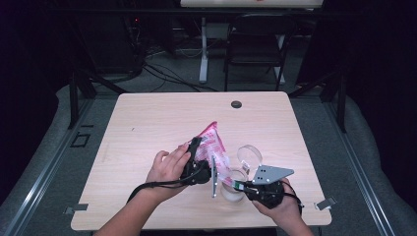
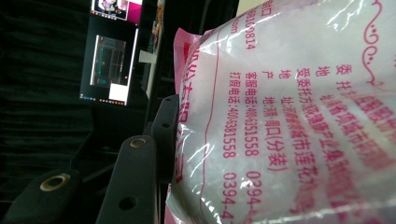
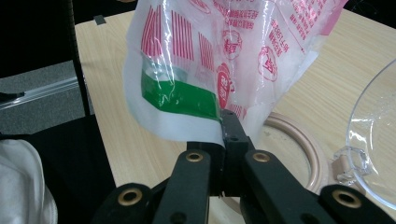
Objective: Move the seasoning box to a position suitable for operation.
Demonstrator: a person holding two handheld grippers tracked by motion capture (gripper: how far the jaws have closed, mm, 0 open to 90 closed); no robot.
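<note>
A white plastic bag [image 1: 212, 142] with pink print hangs above the wooden table [image 1: 162, 118], held between both grippers. My left gripper [image 1: 196, 148] is shut on its left side; in the left gripper view the bag [image 2: 289, 116] presses against one black jaw and hides the other. My right gripper [image 1: 232, 183] is shut on the bag's lower edge, and the right gripper view shows its jaws [image 3: 229, 128] pinching the white and green corner of the bag [image 3: 210, 51]. A round jar [image 1: 231, 191] with a wooden rim [image 3: 299, 140] stands below the bag, its clear lid [image 1: 249, 155] swung open.
The clear lid [image 3: 378, 135] rises at the right of the right gripper view. A black grommet [image 1: 236, 104] sits near the table's far edge. A folding chair [image 1: 255, 44] stands behind the table. A lit monitor [image 2: 109, 65] hangs in the dark background.
</note>
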